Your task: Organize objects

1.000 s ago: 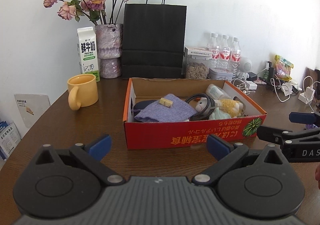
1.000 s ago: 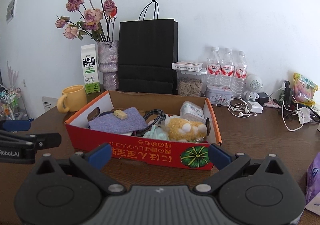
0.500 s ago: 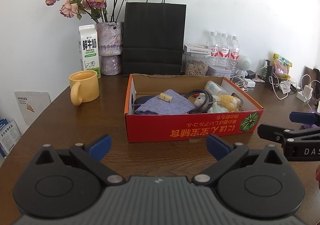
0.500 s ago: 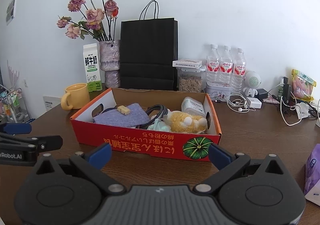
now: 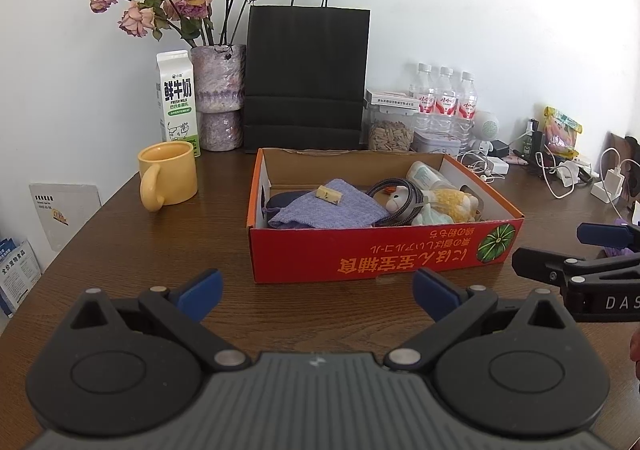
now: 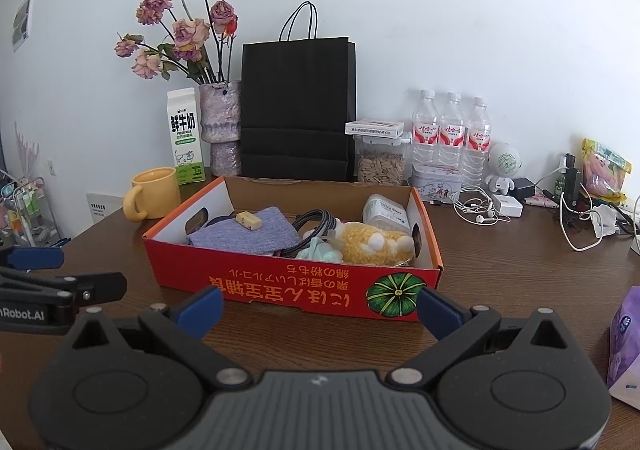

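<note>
A red cardboard box [image 5: 376, 256] [image 6: 280, 282] sits mid-table on the dark wood. It holds a purple knitted cloth [image 5: 328, 209] [image 6: 248, 236] with a small yellow block [image 5: 329, 193] [image 6: 249, 219] on top, a coiled grey cable [image 5: 394, 195] [image 6: 316, 219], a yellow plush toy [image 5: 448, 199] [image 6: 372, 244] and a white bottle [image 6: 386, 209]. My left gripper [image 5: 318, 290] is open, just short of the box front. My right gripper [image 6: 320, 308] is open too, also before the box front. Both hold nothing.
A yellow mug [image 5: 168, 179], milk carton [image 5: 177, 97], vase of dried roses [image 5: 218, 97] and black paper bag [image 5: 306, 79] line the back left. Water bottles [image 6: 452, 129], a seed jar [image 6: 380, 165], cables and chargers [image 6: 500, 205] crowd the back right. A purple tissue pack [image 6: 626, 346] lies at right.
Both grippers have drawn back and dropped a little from the box, so it looks slightly farther away. Both remain open and nothing in the box has moved.
</note>
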